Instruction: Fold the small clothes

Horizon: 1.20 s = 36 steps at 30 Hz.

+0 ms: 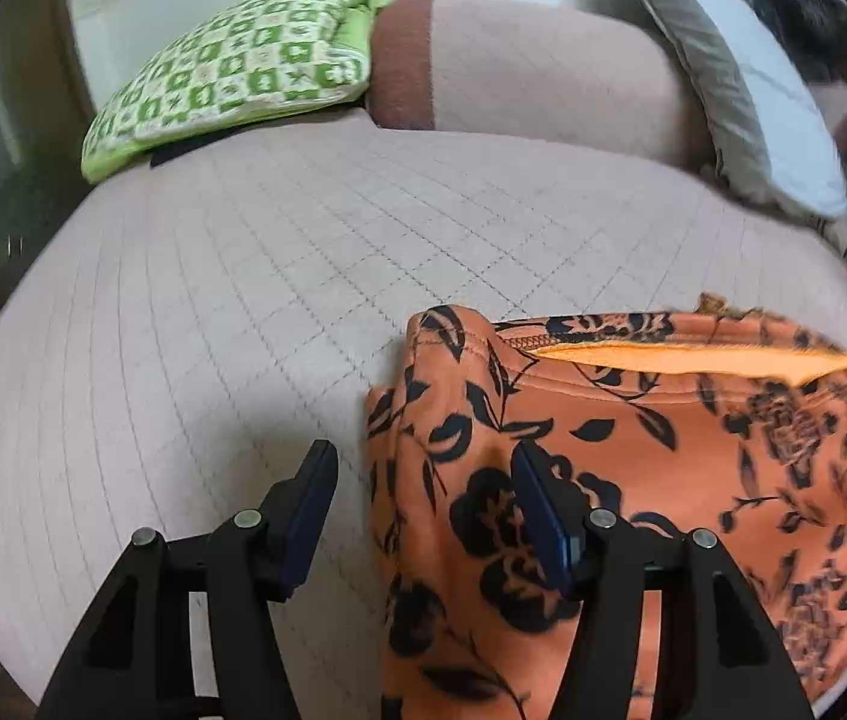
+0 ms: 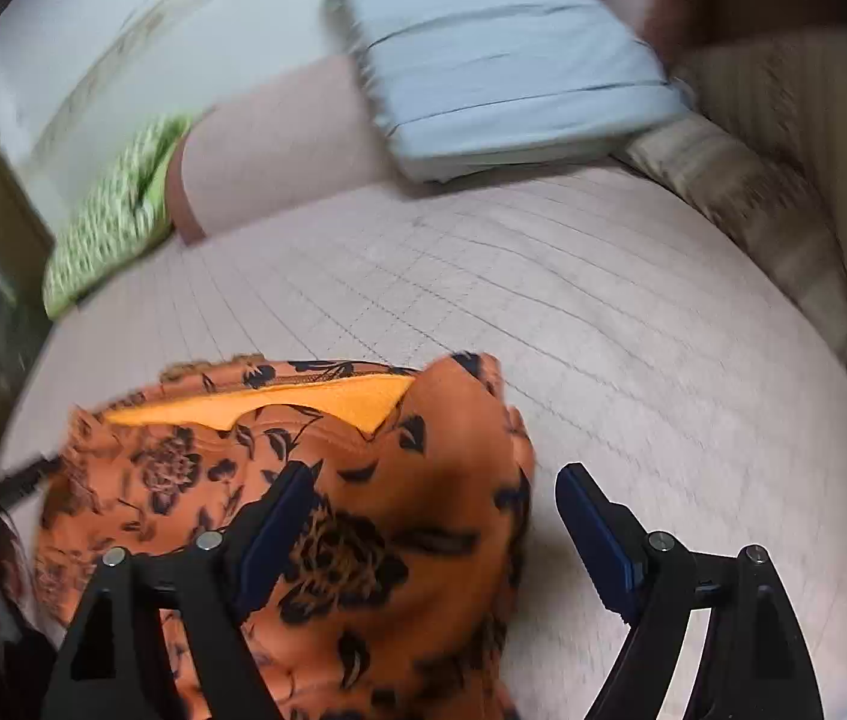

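Note:
An orange garment with a black flower print [image 1: 633, 450] lies on the pinkish quilted bed cover [image 1: 243, 300]; its plain orange inside shows at the far edge. My left gripper [image 1: 423, 474] is open, straddling the garment's left edge, with one finger over the bed and one over the cloth. In the right wrist view the same garment [image 2: 315, 480] lies at lower left. My right gripper [image 2: 435, 492] is open, straddling the garment's right edge above the bed cover [image 2: 633, 330].
A green checked pillow [image 1: 231, 72] lies at the far left, a pink bolster [image 1: 519, 66] behind, and a grey-white pillow [image 1: 741, 96] at far right. In the right wrist view, the pale blue-grey pillow [image 2: 507, 60] and a striped beige cushion [image 2: 783, 192] border the bed.

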Each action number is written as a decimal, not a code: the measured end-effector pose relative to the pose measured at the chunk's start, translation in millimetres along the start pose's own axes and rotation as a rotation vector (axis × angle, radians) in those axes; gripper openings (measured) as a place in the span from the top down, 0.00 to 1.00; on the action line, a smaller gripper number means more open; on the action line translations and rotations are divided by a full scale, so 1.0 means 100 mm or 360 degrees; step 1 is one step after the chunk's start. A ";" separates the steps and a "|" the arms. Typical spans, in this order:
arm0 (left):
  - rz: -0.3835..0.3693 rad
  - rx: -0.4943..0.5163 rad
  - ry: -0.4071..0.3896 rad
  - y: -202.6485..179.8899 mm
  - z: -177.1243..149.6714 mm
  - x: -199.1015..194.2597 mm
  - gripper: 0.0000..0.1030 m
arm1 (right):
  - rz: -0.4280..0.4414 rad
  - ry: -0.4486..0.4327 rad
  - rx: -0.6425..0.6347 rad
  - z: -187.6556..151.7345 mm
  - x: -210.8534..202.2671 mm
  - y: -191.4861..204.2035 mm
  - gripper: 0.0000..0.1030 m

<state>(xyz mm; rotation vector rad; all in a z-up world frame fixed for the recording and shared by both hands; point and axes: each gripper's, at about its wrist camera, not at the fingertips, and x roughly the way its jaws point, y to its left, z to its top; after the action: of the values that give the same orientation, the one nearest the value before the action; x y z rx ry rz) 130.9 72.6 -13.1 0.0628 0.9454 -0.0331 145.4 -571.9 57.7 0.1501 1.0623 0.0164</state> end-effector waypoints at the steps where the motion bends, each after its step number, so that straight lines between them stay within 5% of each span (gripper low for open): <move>1: 0.0032 0.0047 0.0015 -0.05 -0.03 0.01 0.53 | -0.0041 0.0026 -0.0047 0.00 0.09 0.03 0.22; 2: 0.0061 0.0071 0.0038 -0.04 -0.02 0.03 0.93 | -0.0089 0.0074 -0.0096 0.01 0.22 0.07 0.50; 3: 0.0078 0.0069 0.0078 -0.03 0.00 0.10 0.94 | -0.0130 0.0132 -0.0133 0.01 0.31 0.08 0.74; 4: 0.0055 0.0039 0.0079 -0.01 0.03 0.09 0.94 | -0.0143 0.0169 -0.0180 0.01 0.35 0.11 0.87; 5: 0.0054 0.0032 0.0060 0.00 0.00 0.02 0.95 | -0.0168 0.0168 -0.0236 0.00 0.33 0.14 0.90; 8: 0.0067 0.0076 -0.0108 0.01 0.05 -0.19 0.95 | -0.0271 0.0026 -0.0391 0.03 0.17 0.27 0.92; 10: 0.0105 0.0038 -0.0196 0.06 0.06 -0.25 0.95 | -0.0314 -0.0073 -0.0290 0.09 0.09 0.11 0.92; 12: 0.0126 -0.0110 -0.0113 0.20 0.06 -0.04 0.95 | -0.0349 -0.0027 -0.0051 0.10 0.27 -0.23 0.92; 14: 0.0025 -0.0268 0.0163 0.35 -0.03 0.34 0.92 | -0.0239 0.0233 0.0232 0.00 0.59 -0.60 0.91; 16: 0.0057 -0.0243 0.0033 0.36 -0.04 0.14 0.76 | -0.0177 0.0136 0.0283 -0.09 0.44 -0.69 0.89; 17: 0.0076 -0.0210 0.0003 0.35 -0.04 0.05 0.51 | -0.0190 0.0076 0.0244 -0.09 0.35 -0.67 0.85; 18: 0.0100 -0.0189 -0.0022 0.34 -0.04 -0.01 0.38 | -0.0189 0.0011 0.0199 -0.08 0.23 -0.62 0.80; 19: 0.0141 -0.0167 -0.0077 0.33 -0.05 -0.13 0.37 | -0.0151 -0.0044 0.0154 -0.05 0.12 -0.54 0.63; 20: 0.0146 -0.0166 -0.0127 0.33 -0.06 -0.23 0.37 | -0.0087 -0.0096 0.0089 0.01 0.02 -0.41 0.29; 21: 0.0137 -0.0172 -0.0173 0.33 -0.08 -0.33 0.37 | -0.0042 -0.0134 0.0031 0.06 -0.03 -0.29 0.21; 25: 0.0102 -0.0207 -0.0342 0.20 -0.26 -0.70 0.37 | 0.0187 -0.0027 -0.0333 0.11 0.06 0.52 0.21; 30: 0.0109 -0.0056 -0.0390 -0.16 -0.51 -0.68 0.36 | 0.0235 0.0211 -0.0340 -0.14 0.59 1.16 0.33; 31: 0.0114 -0.0009 -0.0380 -0.23 -0.56 -0.65 0.36 | 0.0201 0.0296 -0.0306 -0.12 0.79 1.21 0.66; 32: 0.0116 0.0045 -0.0372 -0.33 -0.61 -0.64 0.36 | 0.0208 0.0323 -0.0255 -0.13 0.87 1.19 0.86; 34: 0.0149 0.0116 -0.0368 -0.40 -0.66 -0.62 0.36 | 0.0240 0.0315 -0.0211 -0.11 0.84 1.19 0.97; 36: 0.0156 0.0114 -0.0442 -0.42 -0.71 -0.71 0.36 | 0.0205 0.0220 -0.0242 -0.04 0.69 1.21 0.98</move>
<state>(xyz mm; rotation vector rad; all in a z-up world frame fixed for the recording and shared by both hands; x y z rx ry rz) 29.9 36.0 1.7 0.1669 0.6623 0.0149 183.2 -445.6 11.8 0.0801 1.1832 0.2258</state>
